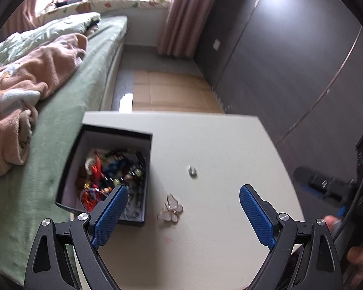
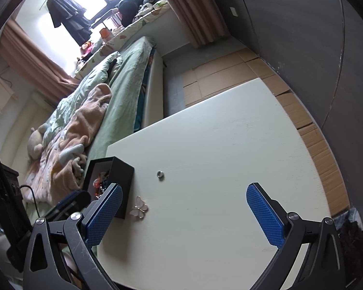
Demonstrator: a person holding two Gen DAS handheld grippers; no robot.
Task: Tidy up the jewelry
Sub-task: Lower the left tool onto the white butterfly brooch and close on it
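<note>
A black open box (image 1: 113,145) (image 2: 123,169) full of colourful jewelry stands at the left edge of the white table (image 1: 217,145) (image 2: 217,145). Beside its right wall lies a pale butterfly clip (image 1: 170,209) (image 2: 139,209). A small silver ring (image 1: 192,170) (image 2: 160,174) rests farther out on the tabletop. My left gripper (image 1: 184,193) hovers over the clip with its jaws wide apart and nothing between them; its left finger overlaps the box. My right gripper (image 2: 185,193) is open and empty above the table, with the clip near its left finger.
A bed (image 1: 67,101) (image 2: 113,96) with green sheets and a pink blanket (image 1: 19,91) runs along the table's left side. A dark wardrobe wall (image 1: 290,55) stands to the right, with cardboard (image 1: 171,91) on the floor beyond the table. The other gripper's body (image 1: 326,186) shows at the right edge.
</note>
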